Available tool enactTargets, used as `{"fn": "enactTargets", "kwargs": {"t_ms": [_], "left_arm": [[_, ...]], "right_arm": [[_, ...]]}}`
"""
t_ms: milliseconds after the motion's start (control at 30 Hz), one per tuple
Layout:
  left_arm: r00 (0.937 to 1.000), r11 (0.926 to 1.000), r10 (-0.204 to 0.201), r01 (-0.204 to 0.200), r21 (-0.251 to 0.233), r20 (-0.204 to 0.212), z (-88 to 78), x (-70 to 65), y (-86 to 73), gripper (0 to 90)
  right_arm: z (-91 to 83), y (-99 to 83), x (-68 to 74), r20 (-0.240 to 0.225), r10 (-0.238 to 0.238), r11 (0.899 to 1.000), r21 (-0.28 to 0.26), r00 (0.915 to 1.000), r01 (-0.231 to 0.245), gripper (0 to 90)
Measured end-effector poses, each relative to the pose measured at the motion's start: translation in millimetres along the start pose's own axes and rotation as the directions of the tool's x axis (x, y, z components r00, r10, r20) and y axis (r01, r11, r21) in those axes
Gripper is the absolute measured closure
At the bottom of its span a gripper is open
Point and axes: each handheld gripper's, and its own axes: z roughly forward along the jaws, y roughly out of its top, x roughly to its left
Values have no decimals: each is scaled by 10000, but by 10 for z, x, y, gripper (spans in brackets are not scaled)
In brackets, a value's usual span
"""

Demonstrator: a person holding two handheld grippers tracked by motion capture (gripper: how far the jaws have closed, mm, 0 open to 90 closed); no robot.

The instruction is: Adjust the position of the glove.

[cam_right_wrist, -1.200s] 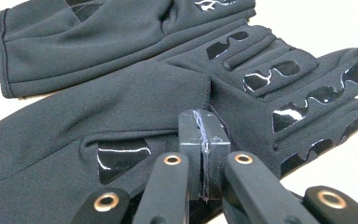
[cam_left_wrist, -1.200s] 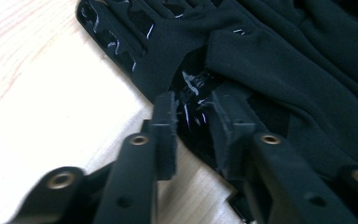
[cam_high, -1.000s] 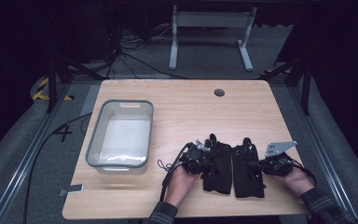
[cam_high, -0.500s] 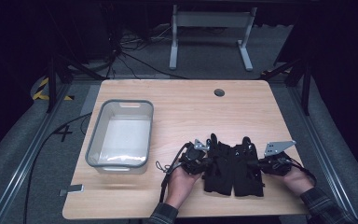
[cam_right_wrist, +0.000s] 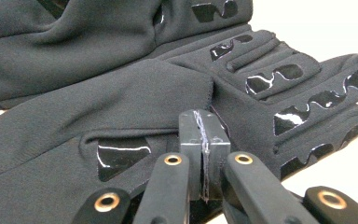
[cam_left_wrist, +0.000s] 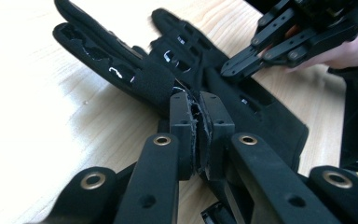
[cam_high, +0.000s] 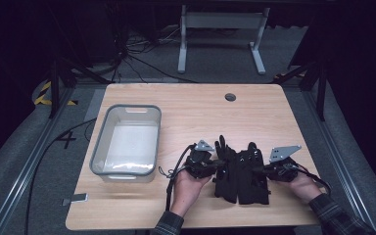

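Two black gloves lie side by side near the table's front edge, fingers pointing away from me. My left gripper point(cam_high: 219, 164) point(cam_left_wrist: 199, 100) is shut on the left glove point(cam_high: 225, 176) point(cam_left_wrist: 116, 65) at its thumb side, and that glove's fingers tilt up off the wood. My right gripper point(cam_high: 255, 170) point(cam_right_wrist: 204, 119) is shut, its tips resting against the right glove point(cam_high: 252, 186) point(cam_right_wrist: 98, 116) at its thumb fold; no fabric is visible between its pads. The left gripper view has the right gripper point(cam_left_wrist: 228, 70) touching the right glove point(cam_left_wrist: 261, 107). The left glove point(cam_right_wrist: 74, 32) lies beyond.
A clear plastic bin point(cam_high: 127, 110) stands on the left half of the wooden table point(cam_high: 191, 112). A round cable hole point(cam_high: 230, 97) sits near the far edge. A small metal piece point(cam_high: 76, 199) lies at the front left corner. Cables trail from both grippers.
The left gripper has drawn the left glove rightward against the right glove and raised it, so its fingers now stick up. The right gripper has stayed put.
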Motion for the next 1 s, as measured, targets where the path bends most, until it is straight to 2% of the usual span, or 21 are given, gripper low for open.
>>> {"fn": "enactTargets", "kwargs": {"t_ms": [167, 333, 500, 1000], "left_arm": [[9998, 9999, -30, 33, -163, 191, -25, -8, 32, 852], [9996, 9998, -13, 19, -208, 289, -12, -33, 59, 852], [9984, 9998, 51, -41, -195, 557, 65, -91, 117, 853], [9956, 9995, 311, -319, 69, 886, 370, -205, 249, 854]], "right_arm": [[74, 88, 32, -32, -278, 9996, 83, 9996, 279, 900], [102, 110, 18, -139, -224, 9997, 34, 9997, 224, 900], [136, 152, 30, -77, -332, 9994, 82, 9994, 333, 900], [191, 208, 32, -123, -444, 9990, 57, 9989, 444, 900]]}}
